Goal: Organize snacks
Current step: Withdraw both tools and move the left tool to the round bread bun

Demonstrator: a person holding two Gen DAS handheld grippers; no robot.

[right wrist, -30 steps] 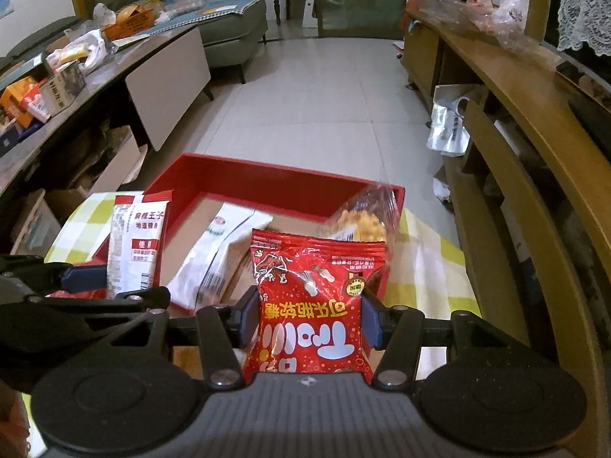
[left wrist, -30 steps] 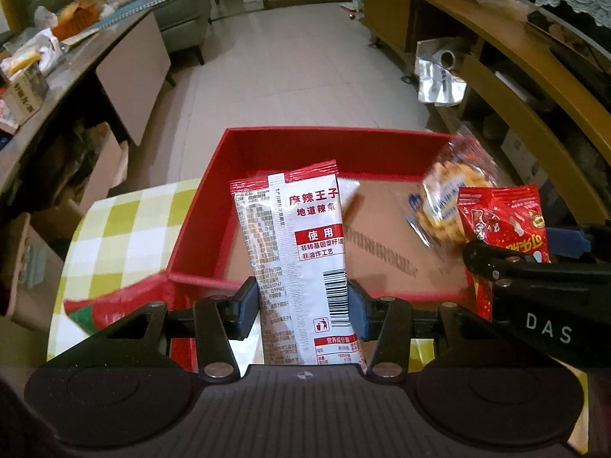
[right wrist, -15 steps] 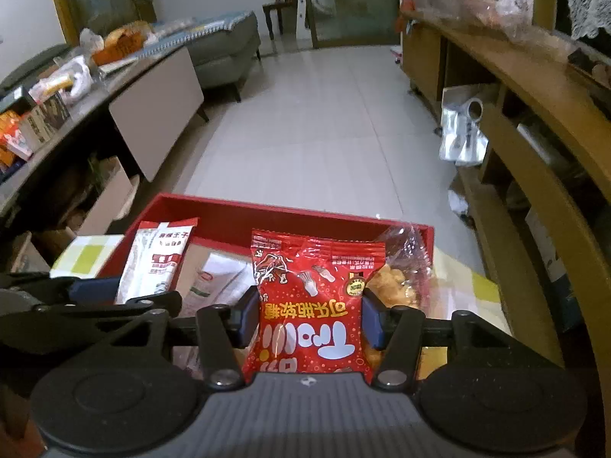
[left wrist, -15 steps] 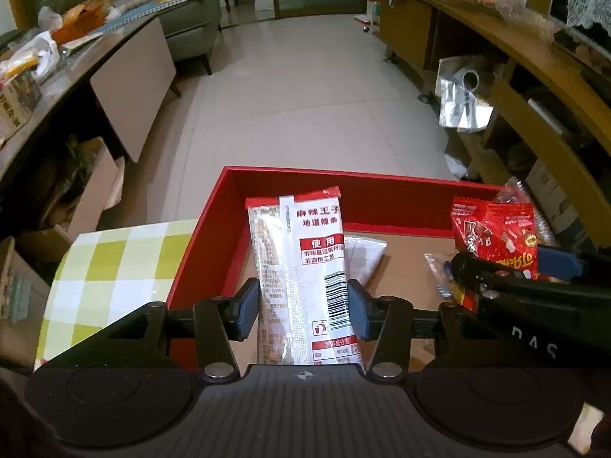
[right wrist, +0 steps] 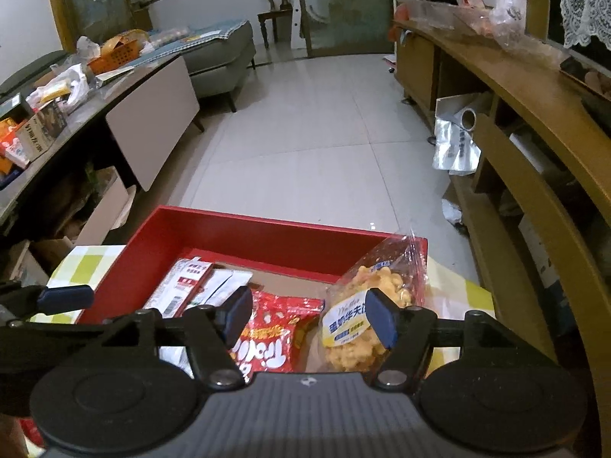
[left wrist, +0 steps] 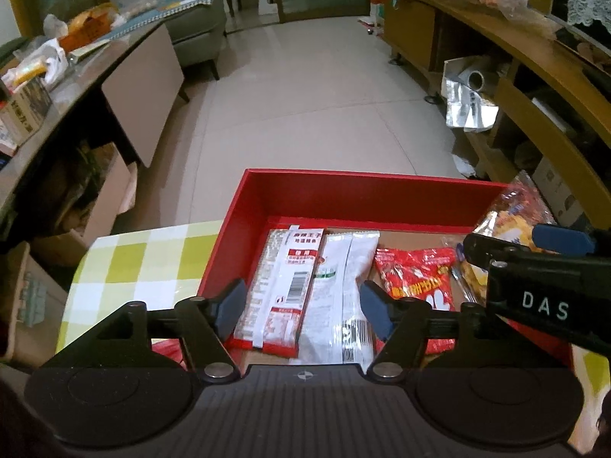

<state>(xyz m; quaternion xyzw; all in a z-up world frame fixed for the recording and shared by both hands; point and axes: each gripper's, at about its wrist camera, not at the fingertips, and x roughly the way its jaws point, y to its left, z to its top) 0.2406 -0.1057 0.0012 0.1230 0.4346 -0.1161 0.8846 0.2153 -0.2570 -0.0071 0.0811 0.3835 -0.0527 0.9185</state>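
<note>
Left wrist view: your left gripper (left wrist: 301, 301) has its jaws opening, pads clear of the striped spicy-strip packet (left wrist: 282, 286) that lies flat in the red box (left wrist: 343, 194)
Right wrist view: your right gripper (right wrist: 309, 315) is likewise opening, with the red candy bag (right wrist: 269, 334) below the gap, not pinched
Contents: white packet (left wrist: 340, 297) lies beside the striped one, candy bag to its right, and the clear bag of yellow puffs (right wrist: 376, 303) leans on the box's right wall
Key relation: each released packet lies directly under its own gripper, long axis running away from you toward the far wall; I judge lifting straight back clears both
Hidden: near wall of the box is covered by the gripper bodies, and the small print is unreadable
Table: green checked cloth (left wrist: 145, 263) beneath the box
</note>
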